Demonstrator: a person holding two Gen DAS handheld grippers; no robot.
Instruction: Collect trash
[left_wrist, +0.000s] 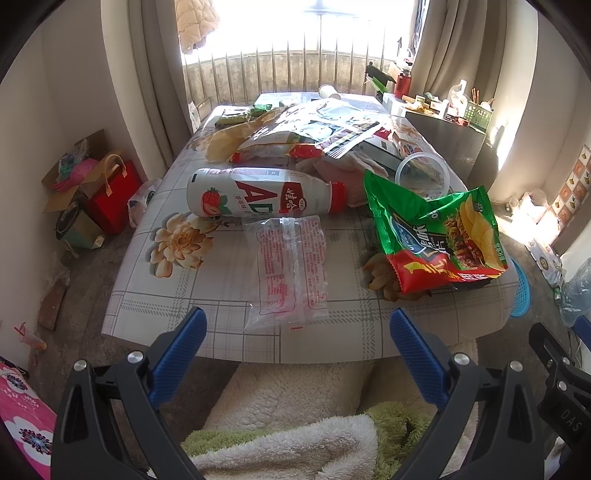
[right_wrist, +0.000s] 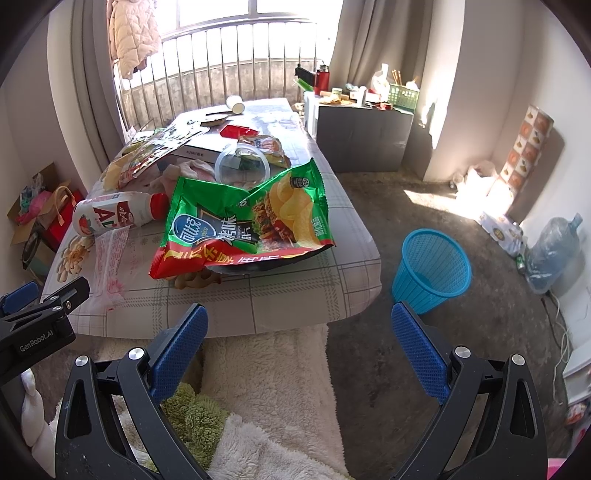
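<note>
Trash is spread over the low table (left_wrist: 155, 295): a clear plastic wrapper (left_wrist: 290, 266) lies flat at the near edge, a green chip bag (left_wrist: 436, 236) sits just to its right, and a white strawberry-drink bottle (left_wrist: 258, 192) lies on its side behind the wrapper, its long axis running left to right with the red cap toward the chip bag. The left gripper (left_wrist: 297, 336) is held wide open and empty, just short of the table edge, with the wrapper directly ahead between the lines of its fingers; the wrapper's long axis runs away from the gripper, roughly along its approach. The right gripper (right_wrist: 299, 332) is likewise spread wide and holds nothing, and is aimed past the table's near right corner, so the chip bag (right_wrist: 243, 221) lies ahead and to its left. The left gripper is judged the nearer to the wrapper, the right to the chip bag. Only the right wrist view shows the blue mesh basket (right_wrist: 430, 273) whole, standing on the floor beside the table; in the left wrist view it is no more than a blue sliver behind the table corner.
</note>
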